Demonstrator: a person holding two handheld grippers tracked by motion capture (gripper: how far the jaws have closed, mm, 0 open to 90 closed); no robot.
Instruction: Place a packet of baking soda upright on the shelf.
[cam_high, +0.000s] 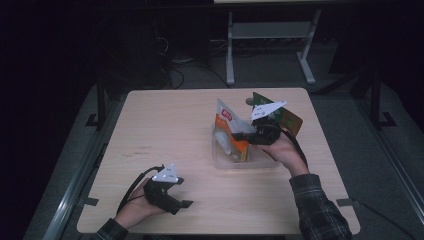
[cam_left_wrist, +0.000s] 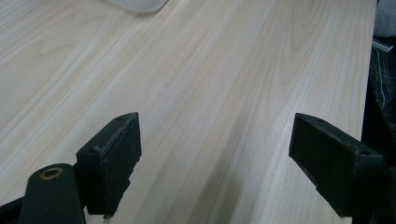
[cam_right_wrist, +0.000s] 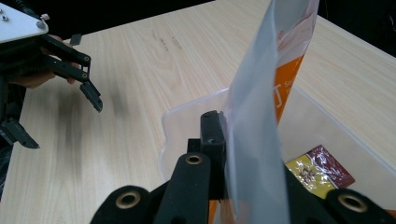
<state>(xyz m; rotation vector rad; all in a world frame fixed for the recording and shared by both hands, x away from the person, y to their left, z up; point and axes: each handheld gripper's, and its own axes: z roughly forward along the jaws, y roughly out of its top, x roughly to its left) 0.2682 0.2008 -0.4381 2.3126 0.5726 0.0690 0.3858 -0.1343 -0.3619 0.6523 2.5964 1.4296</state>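
- Snack pouch (cam_high: 227, 127), white and orange: pinched upright between the jaws of the right hand-held gripper (cam_high: 245, 136), its lower end inside the clear bin (cam_high: 222, 165).
- Left hand-held gripper (cam_high: 186, 203): jaws spread, holding nothing, resting low over the bare counter (cam_high: 165, 125) near its front edge.
- Clear bin: one small dark-red and yellow packet (cam_right_wrist: 320, 170) lies on its floor.
- Green and orange packet (cam_high: 287, 120): behind the right hand, not yet binned.
- Progress, judged: pouch nearly placed; release remains.

Orange-and-white pouch (cam_high: 227, 129) — clear bin (cam_high: 220, 162) — pale wood-grain table (cam_high: 165, 130).
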